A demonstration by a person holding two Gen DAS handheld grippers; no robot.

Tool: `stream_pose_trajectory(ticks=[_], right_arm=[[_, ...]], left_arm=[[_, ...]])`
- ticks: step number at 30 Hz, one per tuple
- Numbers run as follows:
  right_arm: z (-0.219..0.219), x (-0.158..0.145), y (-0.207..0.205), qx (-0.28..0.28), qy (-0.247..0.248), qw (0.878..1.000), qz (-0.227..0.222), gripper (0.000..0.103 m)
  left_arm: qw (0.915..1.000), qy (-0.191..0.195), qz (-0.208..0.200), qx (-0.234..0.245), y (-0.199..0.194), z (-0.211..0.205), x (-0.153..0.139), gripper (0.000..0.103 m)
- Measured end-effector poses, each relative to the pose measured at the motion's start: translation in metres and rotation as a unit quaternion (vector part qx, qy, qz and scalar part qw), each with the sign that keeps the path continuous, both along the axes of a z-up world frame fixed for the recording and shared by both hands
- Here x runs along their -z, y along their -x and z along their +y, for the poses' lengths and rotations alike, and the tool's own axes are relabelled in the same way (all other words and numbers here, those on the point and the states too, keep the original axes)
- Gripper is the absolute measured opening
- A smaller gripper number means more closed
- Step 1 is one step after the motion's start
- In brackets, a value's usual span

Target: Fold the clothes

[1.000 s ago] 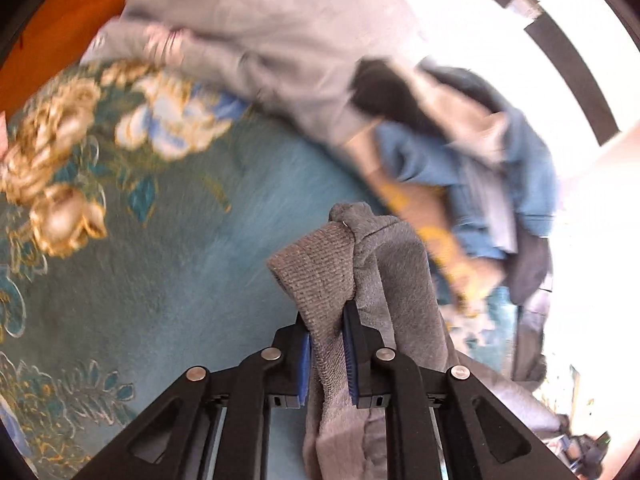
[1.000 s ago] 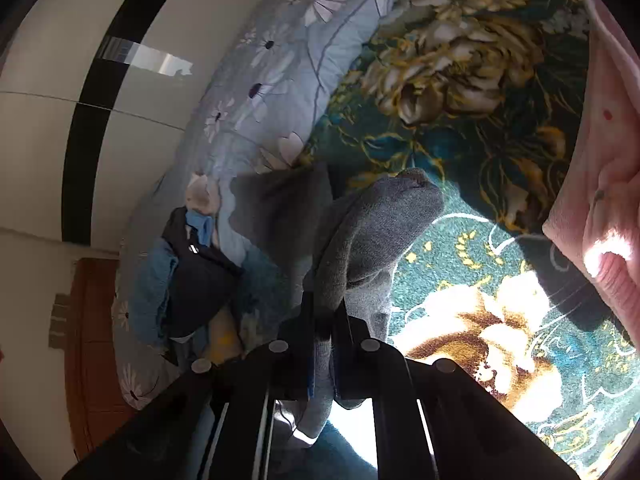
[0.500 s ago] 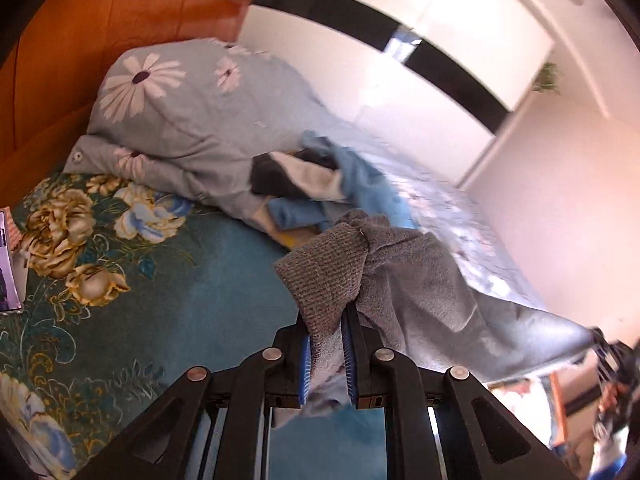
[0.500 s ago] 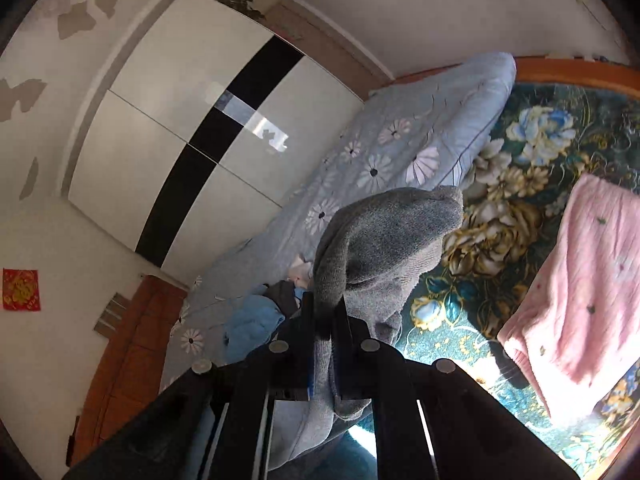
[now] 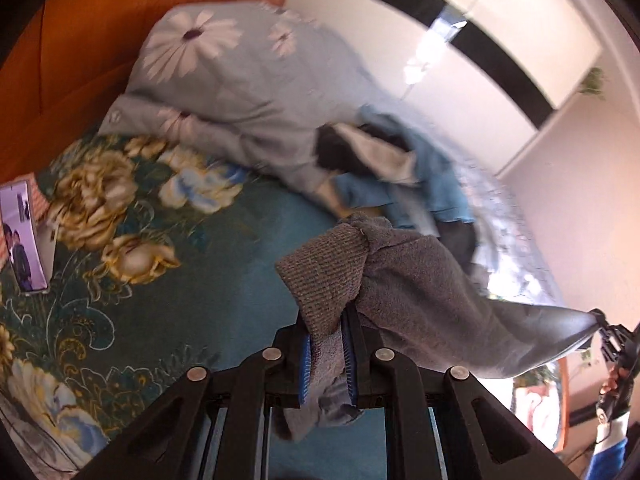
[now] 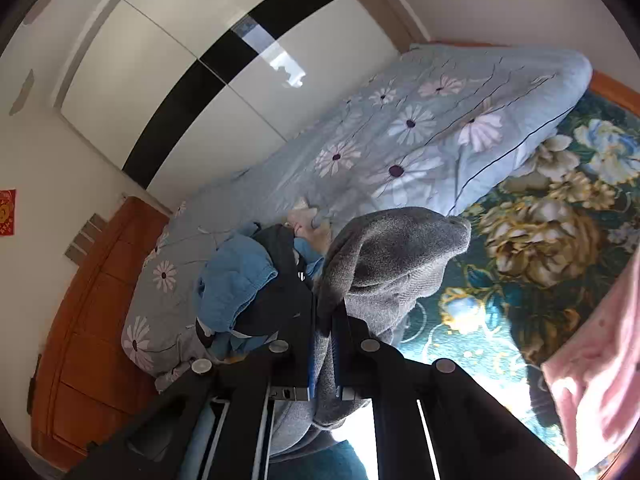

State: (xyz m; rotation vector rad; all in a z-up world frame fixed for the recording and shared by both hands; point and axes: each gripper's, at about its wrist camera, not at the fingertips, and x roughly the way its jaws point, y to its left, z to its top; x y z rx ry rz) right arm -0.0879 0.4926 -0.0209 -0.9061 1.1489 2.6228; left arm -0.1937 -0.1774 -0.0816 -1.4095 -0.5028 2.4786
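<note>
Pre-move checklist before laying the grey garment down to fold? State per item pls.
1. Left gripper shut on the grey garment: ok.
2. Right gripper shut on the same garment: ok.
3. Garment spread between the two grips: ok in the left wrist view; the hem below is out of sight.
4. Bare teal bedspread ahead to lay it on: ok.
5. Pile of unfolded clothes close beside the drop area: cannot tell if it clears.
6. Pink garment on the bedspread to the right: cannot tell if it clears.
</note>
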Motion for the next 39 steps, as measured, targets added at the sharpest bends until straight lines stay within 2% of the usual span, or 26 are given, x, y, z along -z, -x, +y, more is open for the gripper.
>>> stream_pose_trajectory(ticks=[4,8,12,17,19,21,22,23,24,25,27,29,32,36,39], right_arm=[[-0.011,0.029,0.086,-0.025,-0.011,1.0,-0.014,0.007],[-0.017,0.053,0.155,-0.038,-0.028,0.999,-0.025,0.007],[-0.027,0.082,0.201,-0.05,-0.062,0.995,-0.053,0.007],[-0.037,0.126,0.229,-0.086,-0.082,0.986,-0.113,0.008],[-0.042,0.135,0.231,-0.103,-0.095,0.981,-0.131,0.008],[-0.045,0.135,0.224,-0.113,-0.095,0.98,-0.129,0.008],[-0.046,0.133,0.218,-0.117,-0.094,0.981,-0.126,0.015],[-0.047,0.131,0.212,-0.12,-0.093,0.981,-0.123,0.03],[-0.047,0.129,0.202,-0.119,-0.091,0.982,-0.117,0.039],[-0.047,0.127,0.19,-0.116,-0.089,0.983,-0.109,0.049],[-0.045,0.13,0.165,-0.106,-0.077,0.986,-0.106,0.049],[-0.036,0.153,0.14,-0.087,-0.049,0.986,-0.132,0.049],[-0.025,0.196,0.111,-0.057,0.013,0.983,-0.176,0.049],[-0.021,0.245,0.089,-0.02,0.093,0.974,-0.207,0.049],[-0.03,0.259,0.091,-0.012,0.118,0.97,-0.211,0.048]], left_arm=[[0.9987,0.015,-0.041,-0.027,0.049,-0.009,0.044,0.015],[0.9958,0.018,-0.072,-0.054,0.094,-0.017,0.084,0.015],[0.9925,0.022,-0.1,-0.068,0.121,-0.016,0.118,0.015],[0.9884,0.046,-0.129,-0.064,0.137,-0.005,0.151,0.02],[0.9867,0.047,-0.139,-0.07,0.138,-0.003,0.158,0.02],[0.9857,0.038,-0.145,-0.076,0.134,-0.005,0.16,0.021],[0.9855,0.034,-0.148,-0.076,0.132,-0.006,0.159,0.027],[0.9848,0.032,-0.154,-0.074,0.129,-0.007,0.159,0.032],[0.9845,0.033,-0.156,-0.072,0.124,-0.008,0.158,0.041],[0.9843,0.035,-0.159,-0.069,0.118,-0.008,0.156,0.044],[0.9837,0.042,-0.163,-0.063,0.104,-0.009,0.153,0.048],[0.9814,0.054,-0.175,-0.059,0.085,-0.011,0.154,0.057],[0.9751,0.051,-0.21,-0.048,0.053,-0.013,0.165,0.059],[0.9645,0.018,-0.257,-0.056,0.019,-0.015,0.183,0.059],[0.9551,-0.02,-0.286,-0.074,0.005,-0.013,0.196,0.059]])
